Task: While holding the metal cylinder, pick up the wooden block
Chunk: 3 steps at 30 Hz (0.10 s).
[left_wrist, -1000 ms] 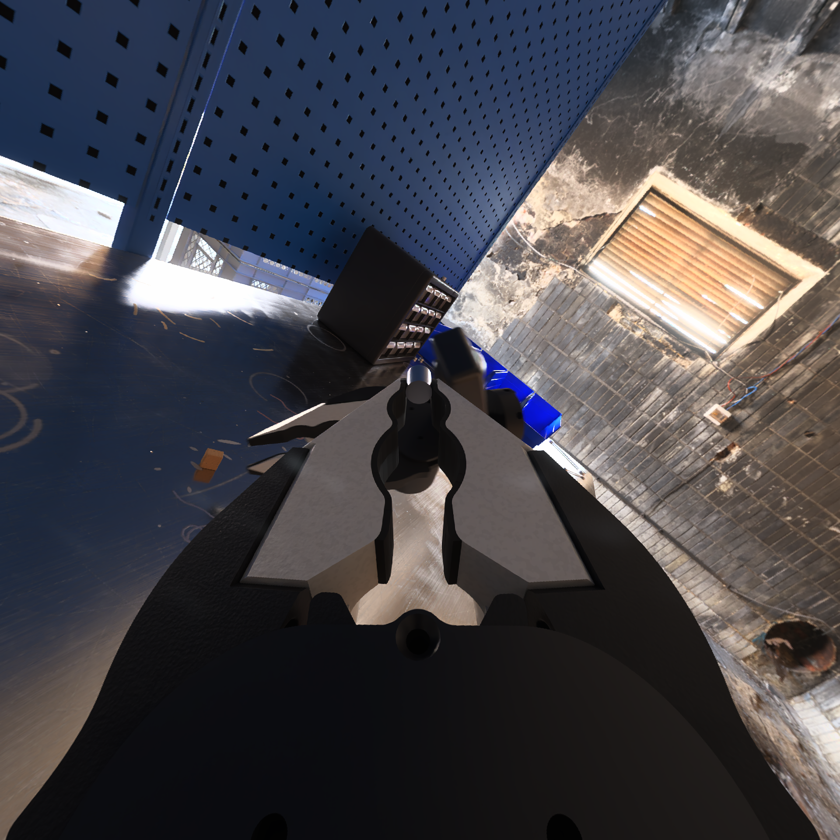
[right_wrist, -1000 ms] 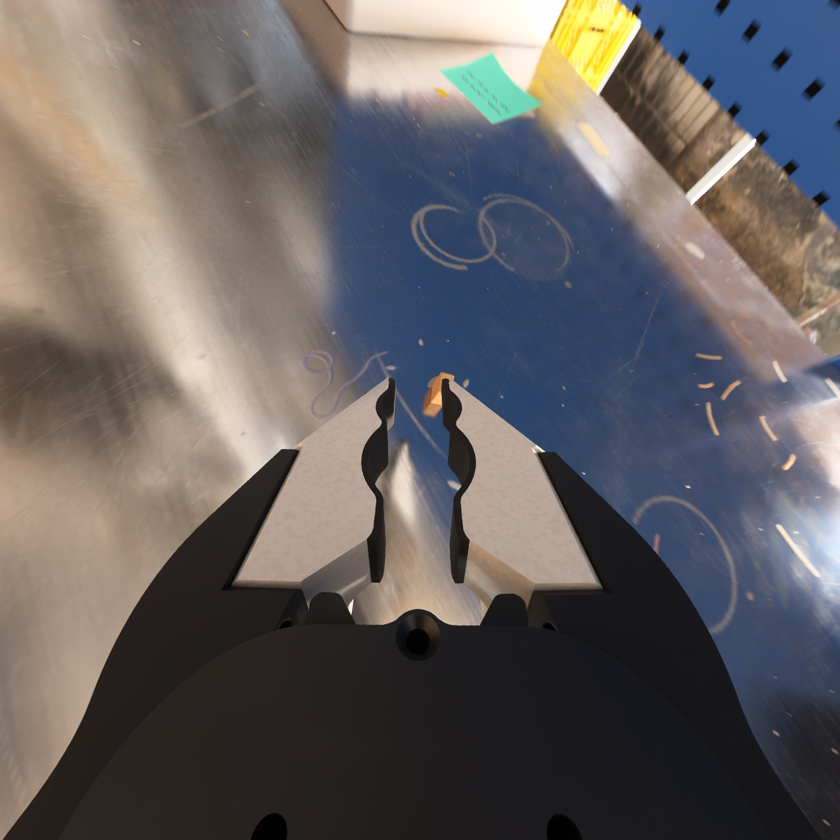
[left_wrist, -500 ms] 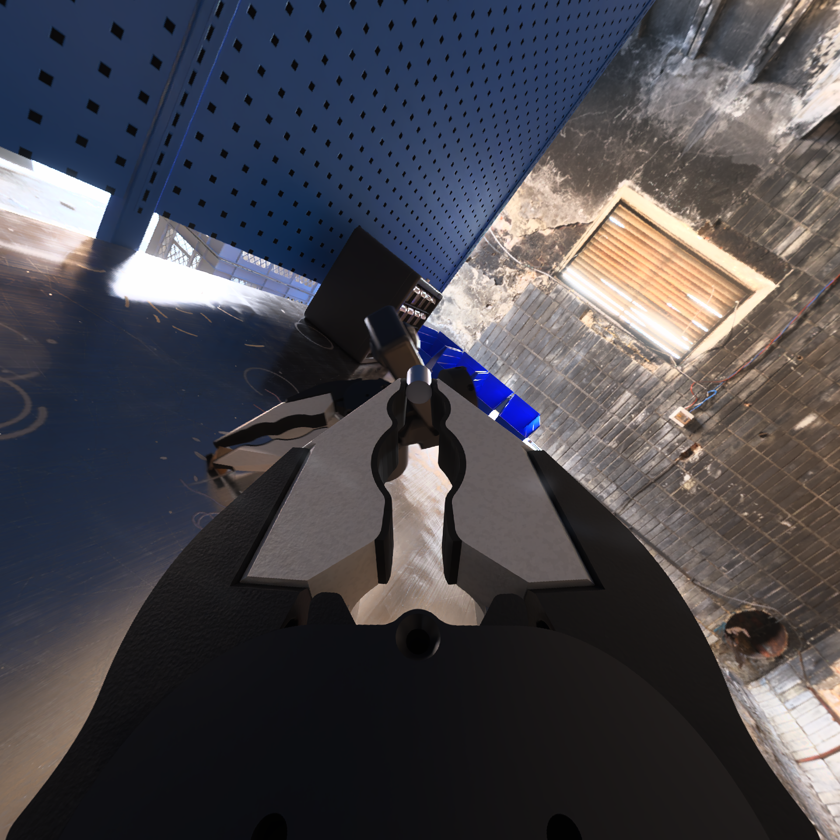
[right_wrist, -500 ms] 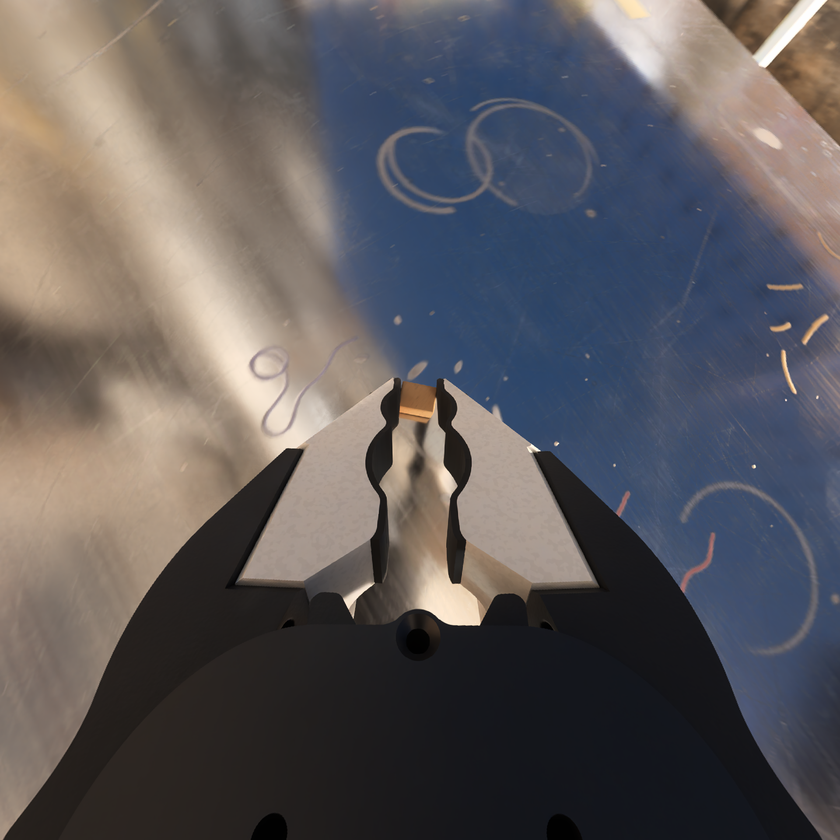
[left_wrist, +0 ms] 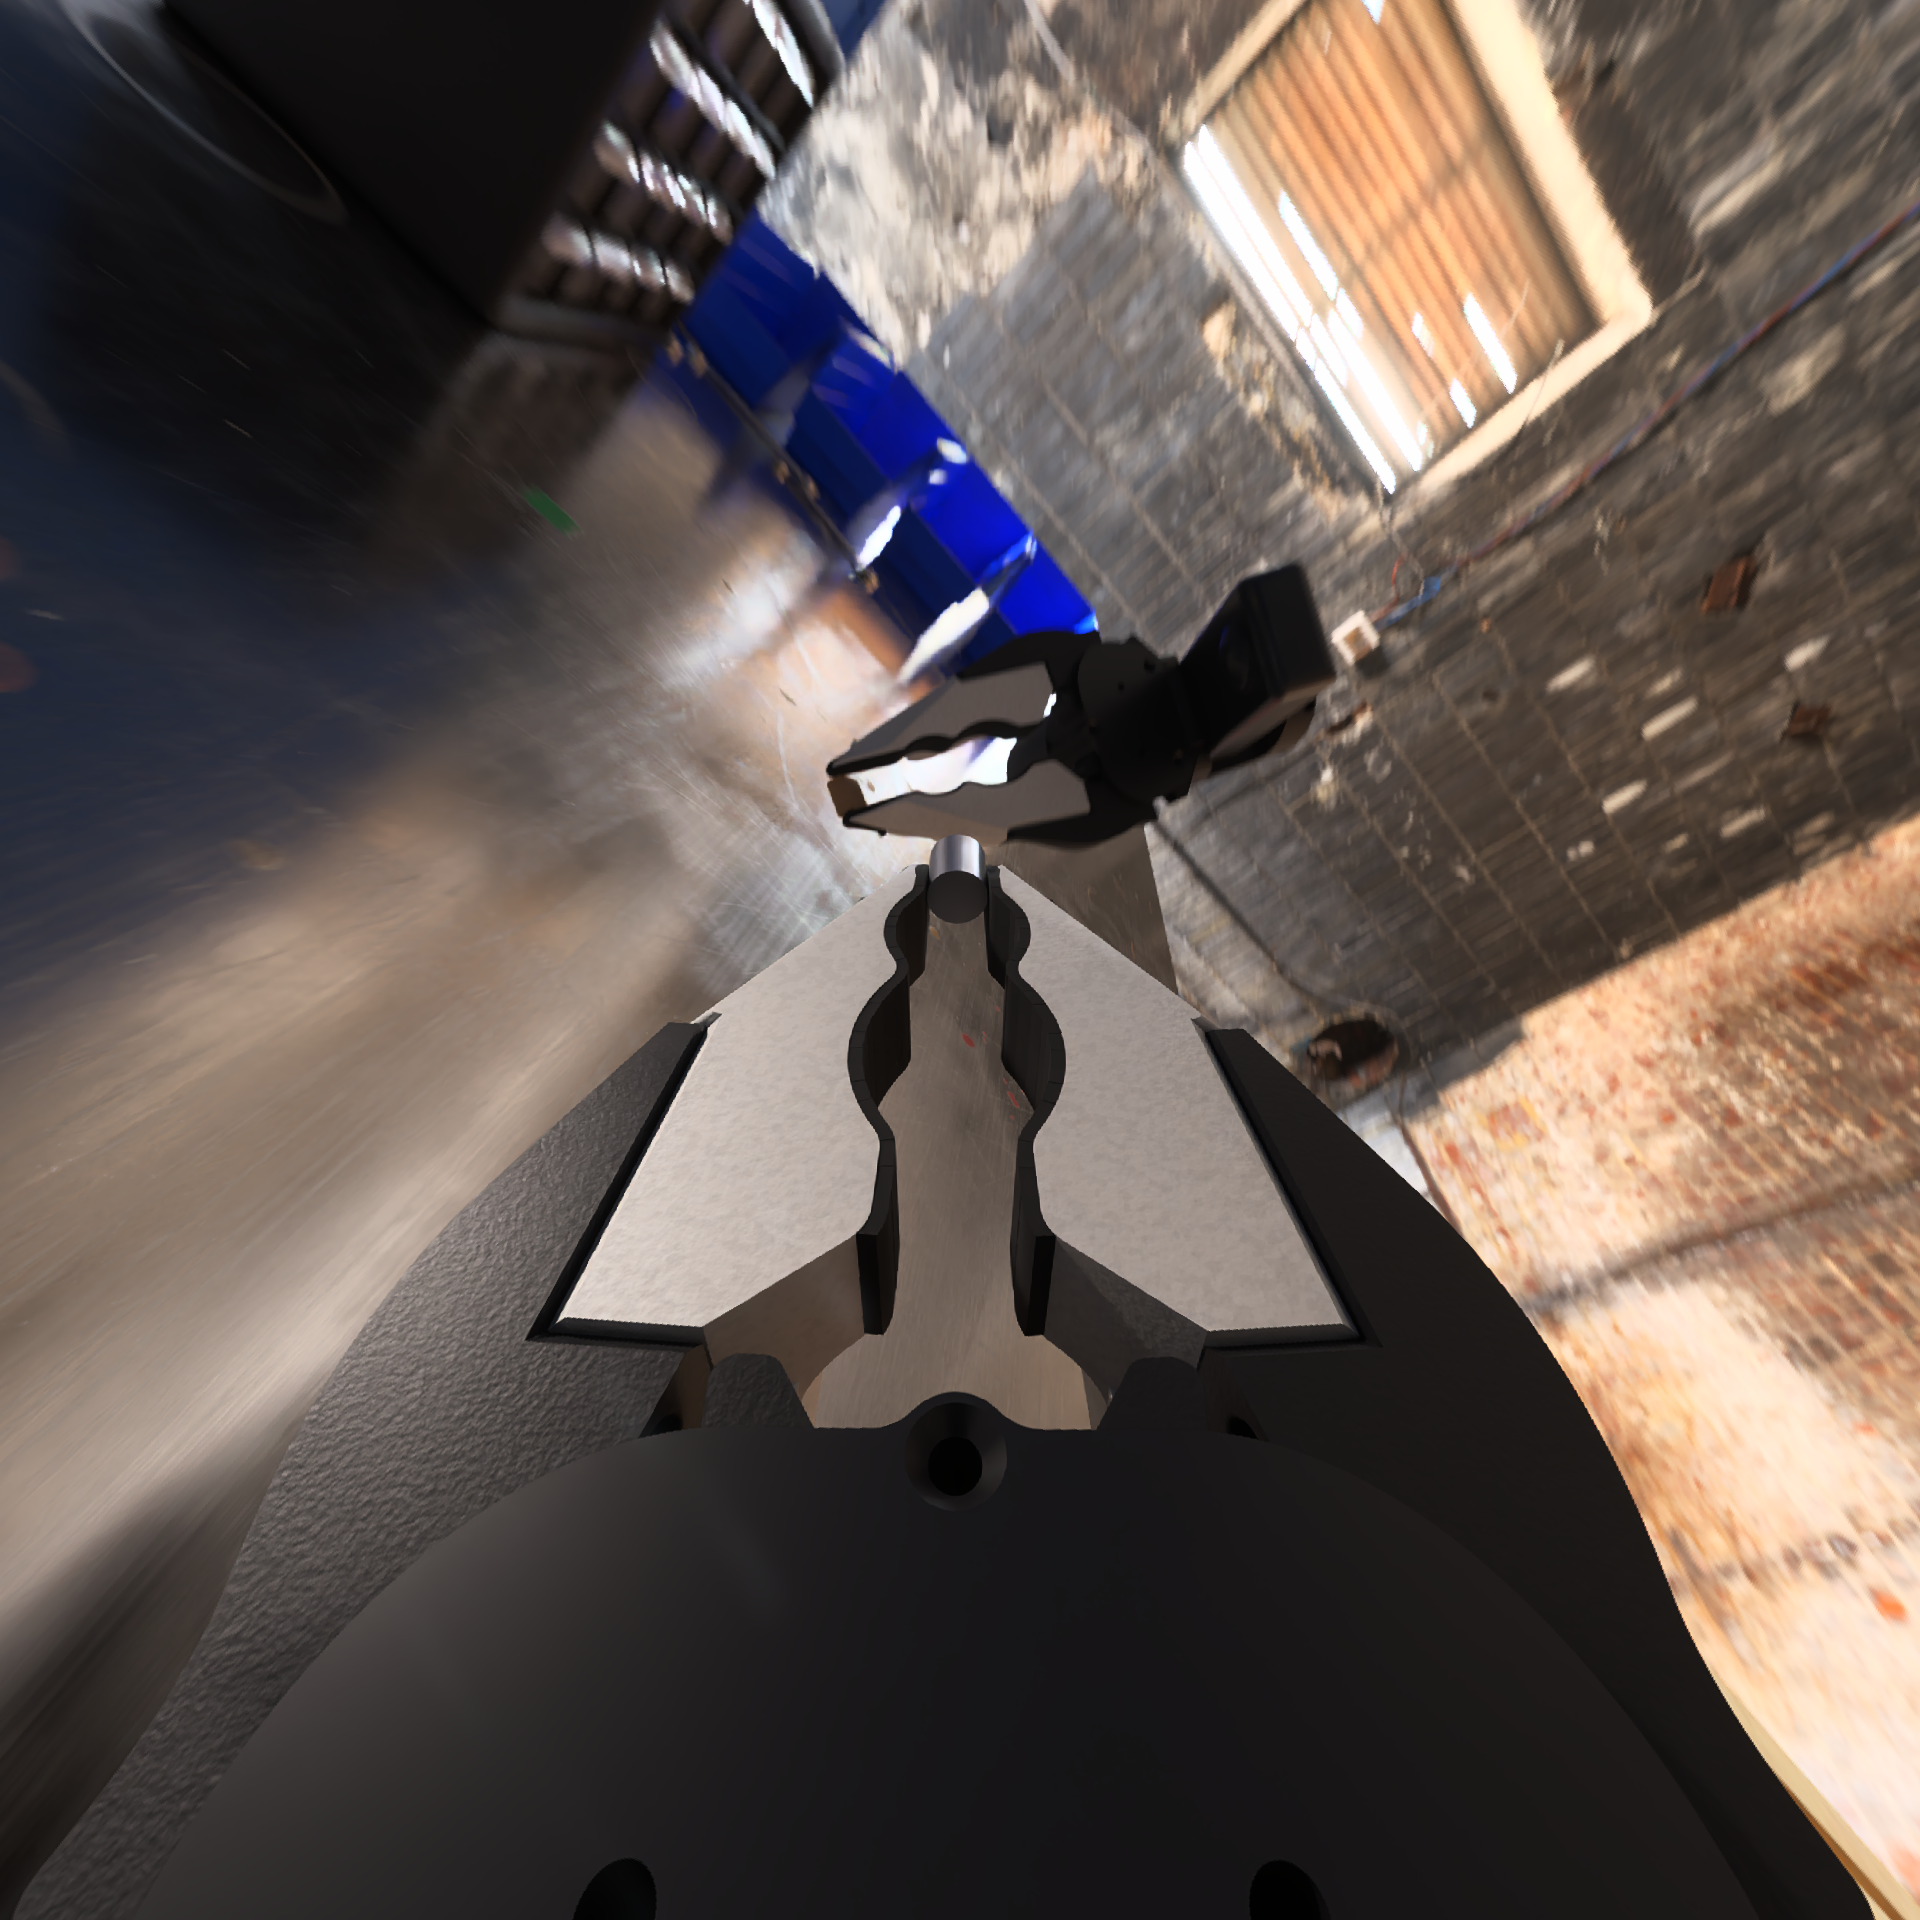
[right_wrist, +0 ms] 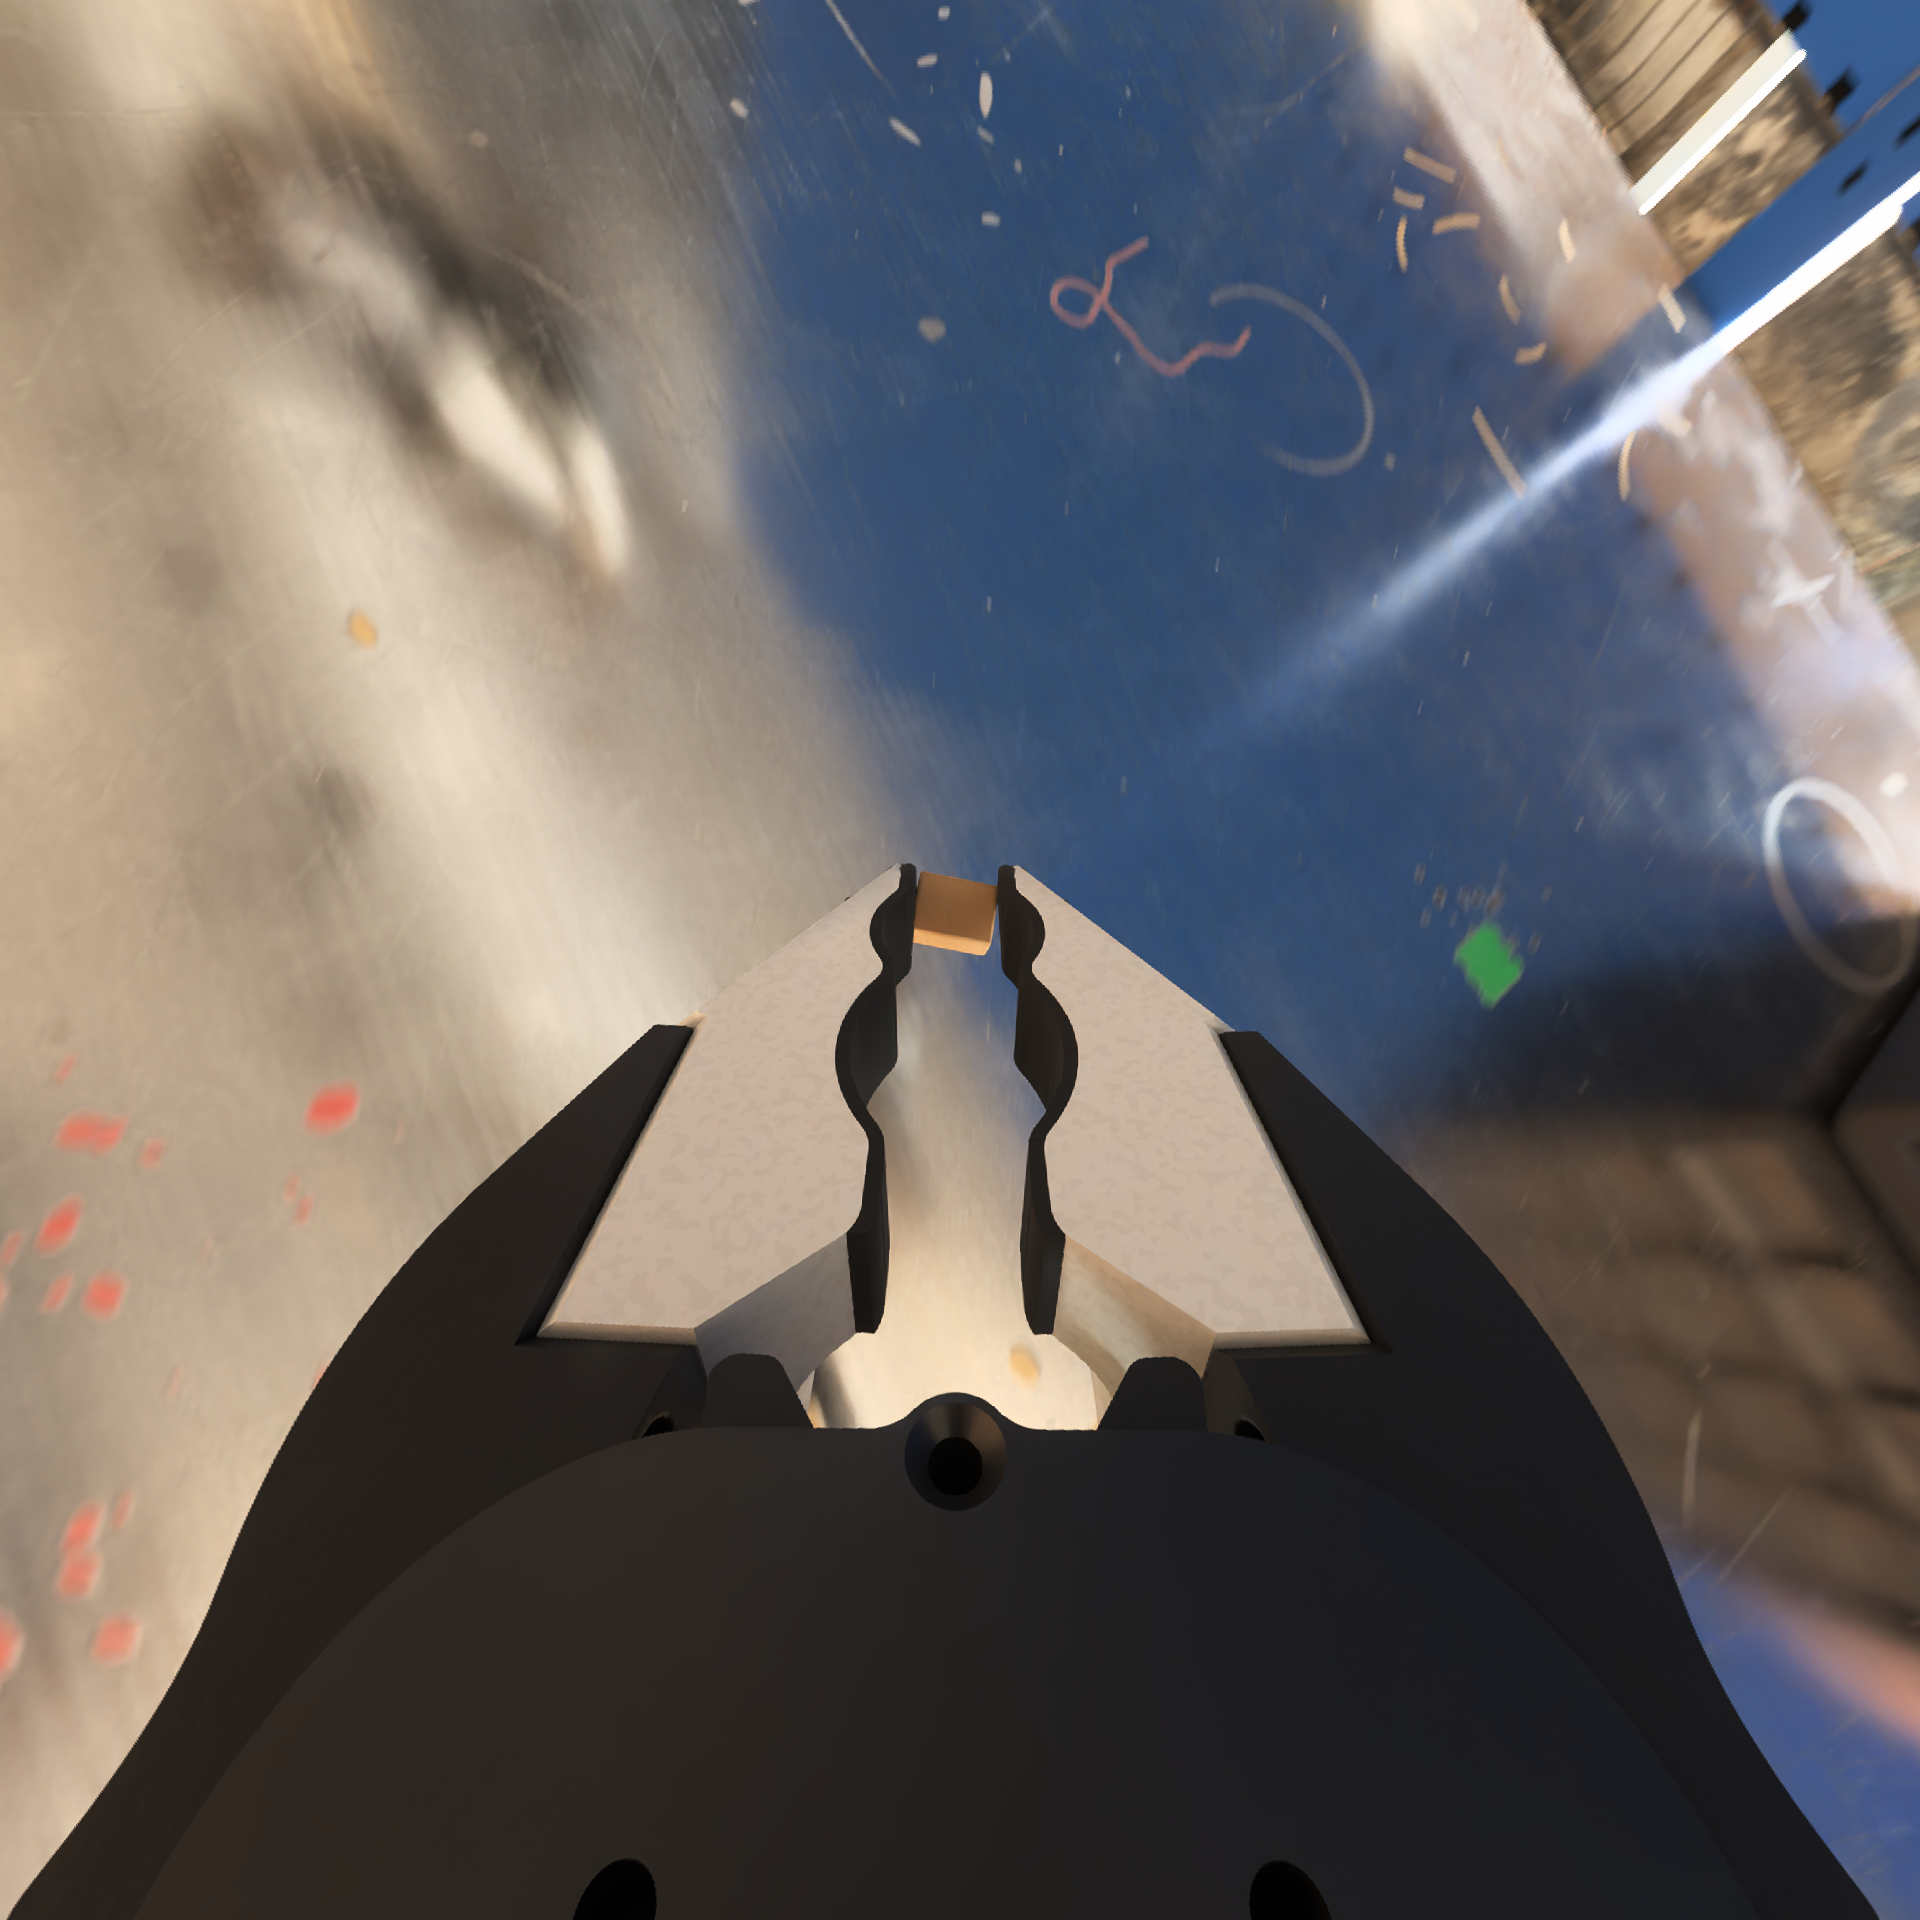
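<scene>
My left gripper is shut on a small shiny metal cylinder, held at its fingertips above the metal tabletop. My right gripper is shut on a small tan wooden block, pinched between its fingertips and lifted off the table. The right gripper also shows in the left wrist view, just beyond the cylinder, pointing left with the block at its tip.
A scratched metal tabletop carries chalk rings, wood shavings and a small green piece. A dark drawer cabinet and blue bins stand at the back. A brick wall with a louvred vent lies beyond the table edge.
My right gripper closed on the wooden block and lifted it off the table. My left gripper swung round with the cylinder; the right gripper now sits just ahead of it.
</scene>
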Available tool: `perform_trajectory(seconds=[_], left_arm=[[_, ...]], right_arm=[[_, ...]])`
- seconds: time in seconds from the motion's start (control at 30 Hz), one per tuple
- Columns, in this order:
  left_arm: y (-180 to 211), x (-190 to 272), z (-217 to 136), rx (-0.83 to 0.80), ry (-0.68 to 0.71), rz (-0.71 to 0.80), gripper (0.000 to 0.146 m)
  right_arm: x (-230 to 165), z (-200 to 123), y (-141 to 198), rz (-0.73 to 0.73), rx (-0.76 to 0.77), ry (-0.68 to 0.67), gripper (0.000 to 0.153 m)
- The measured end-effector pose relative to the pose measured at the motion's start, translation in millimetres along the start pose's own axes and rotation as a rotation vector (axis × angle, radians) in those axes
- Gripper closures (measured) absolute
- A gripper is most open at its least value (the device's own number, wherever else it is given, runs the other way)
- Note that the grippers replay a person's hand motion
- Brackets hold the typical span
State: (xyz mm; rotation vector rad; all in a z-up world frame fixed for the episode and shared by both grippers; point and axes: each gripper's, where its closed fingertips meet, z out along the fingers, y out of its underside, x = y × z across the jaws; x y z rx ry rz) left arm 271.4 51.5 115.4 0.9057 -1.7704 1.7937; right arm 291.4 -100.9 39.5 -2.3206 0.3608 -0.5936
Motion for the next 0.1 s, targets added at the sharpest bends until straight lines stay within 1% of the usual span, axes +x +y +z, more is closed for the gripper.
perform_trajectory(seconds=[0.03, 0.1], left_arm=[[6.2, 0.9, 18.2, -0.041, 0.004, -0.002, 0.136], [15.2, 1.1, 49.6, -0.113, 0.002, -0.007, 0.136]], right_arm=[[0.7, -9.0, 9.9, 0.029, 0.013, -0.026, 0.137], [4.6, -21.9, 16.8, 0.044, 0.054, 0.008, 0.137]])
